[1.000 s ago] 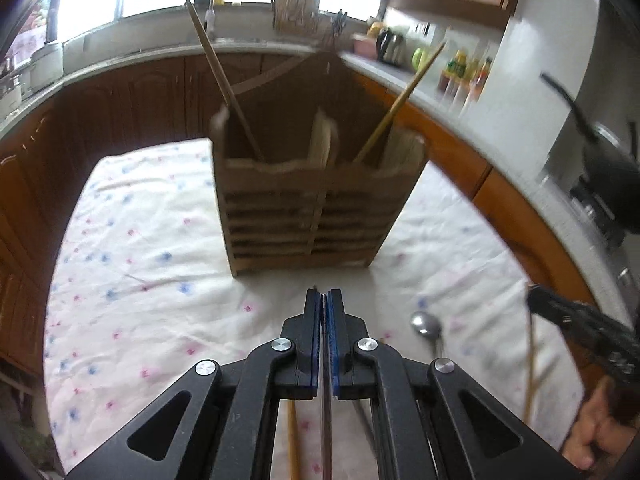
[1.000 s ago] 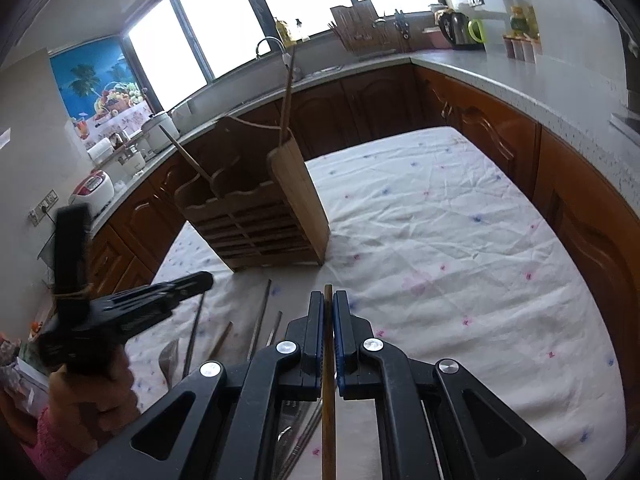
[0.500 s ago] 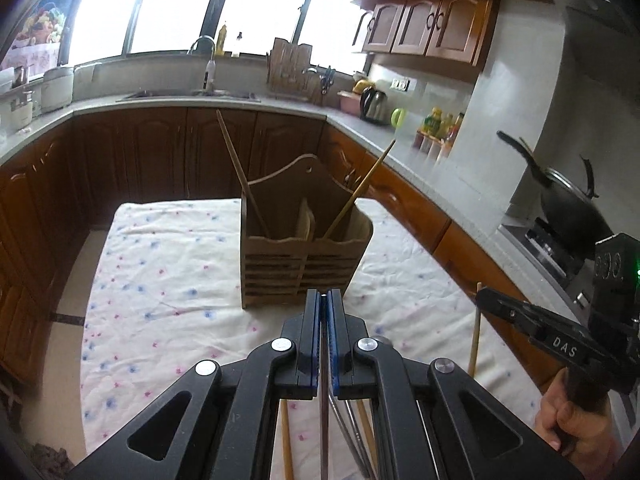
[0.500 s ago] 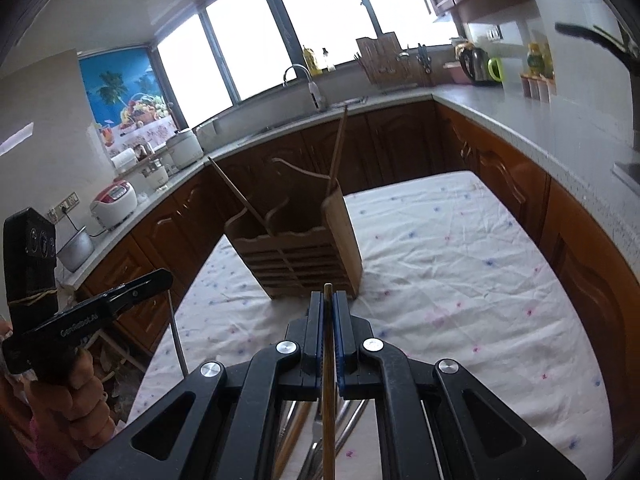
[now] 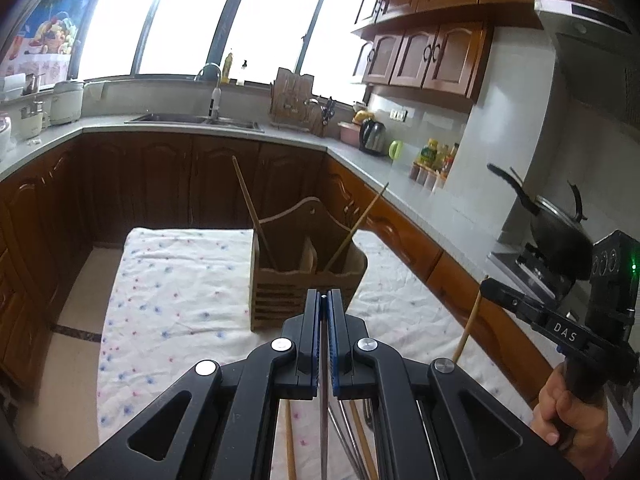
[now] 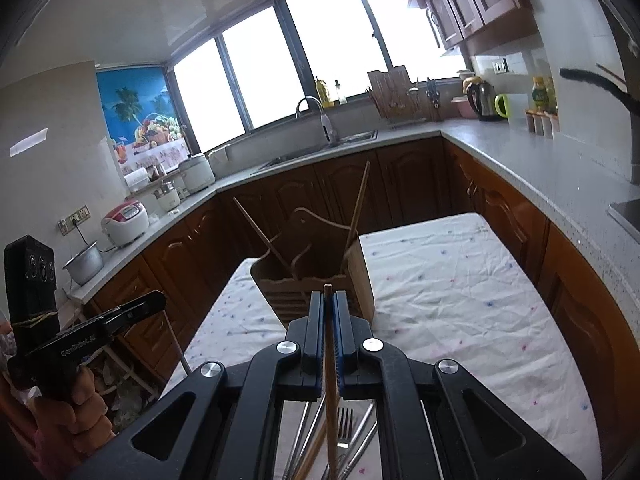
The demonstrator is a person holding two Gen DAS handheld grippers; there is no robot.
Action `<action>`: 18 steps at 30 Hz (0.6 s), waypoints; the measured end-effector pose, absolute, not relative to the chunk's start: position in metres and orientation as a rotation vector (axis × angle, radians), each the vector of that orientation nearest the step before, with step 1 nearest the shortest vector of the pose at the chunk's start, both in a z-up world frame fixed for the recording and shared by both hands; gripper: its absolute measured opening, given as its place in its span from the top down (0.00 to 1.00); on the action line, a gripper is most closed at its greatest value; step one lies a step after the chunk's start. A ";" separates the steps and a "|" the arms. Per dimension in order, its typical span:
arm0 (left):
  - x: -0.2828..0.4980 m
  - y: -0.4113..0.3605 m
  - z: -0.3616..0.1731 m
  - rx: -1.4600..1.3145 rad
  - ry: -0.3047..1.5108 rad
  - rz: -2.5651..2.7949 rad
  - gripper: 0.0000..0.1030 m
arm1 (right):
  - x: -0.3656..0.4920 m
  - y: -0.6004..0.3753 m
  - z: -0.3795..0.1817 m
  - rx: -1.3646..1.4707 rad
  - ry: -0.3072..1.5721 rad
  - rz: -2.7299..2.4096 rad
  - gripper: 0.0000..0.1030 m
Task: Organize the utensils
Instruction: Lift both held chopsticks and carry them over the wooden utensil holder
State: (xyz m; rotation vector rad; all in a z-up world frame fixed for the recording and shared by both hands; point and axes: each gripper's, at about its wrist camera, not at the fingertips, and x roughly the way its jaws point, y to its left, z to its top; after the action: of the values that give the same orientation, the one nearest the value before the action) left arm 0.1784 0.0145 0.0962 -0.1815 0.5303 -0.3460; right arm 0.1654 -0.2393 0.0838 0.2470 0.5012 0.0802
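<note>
A wooden utensil holder (image 5: 304,280) stands on the floral tablecloth (image 5: 172,300), with two wooden chopsticks (image 5: 252,208) leaning in it; it also shows in the right wrist view (image 6: 316,272). My left gripper (image 5: 324,296) is shut on a thin metal chopstick (image 5: 323,408), raised above the table. My right gripper (image 6: 328,296) is shut on a wooden chopstick (image 6: 331,392), also raised; in the left wrist view it (image 5: 486,286) is at the right. Loose utensils, among them a fork (image 6: 344,424), lie below the grippers.
Brown cabinets and a grey counter (image 5: 420,208) surround the table. A wok (image 5: 556,224) sits on the stove at right. A sink (image 5: 196,120), kettle (image 5: 372,138) and rice cookers (image 6: 124,224) stand on the counter.
Both grippers have lifted up and back from the holder with their chopsticks still held. The holder now looks smaller and farther away.
</note>
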 end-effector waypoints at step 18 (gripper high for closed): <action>0.189 0.037 0.113 -0.235 0.381 -0.310 0.98 | 0.185 -0.239 0.119 0.231 0.375 0.083 0.96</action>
State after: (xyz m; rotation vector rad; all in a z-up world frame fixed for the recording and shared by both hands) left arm 0.1888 0.0372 0.1130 -0.2352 0.3809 -0.3098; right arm 0.1847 -0.2387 0.1187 0.2312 0.3754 0.0831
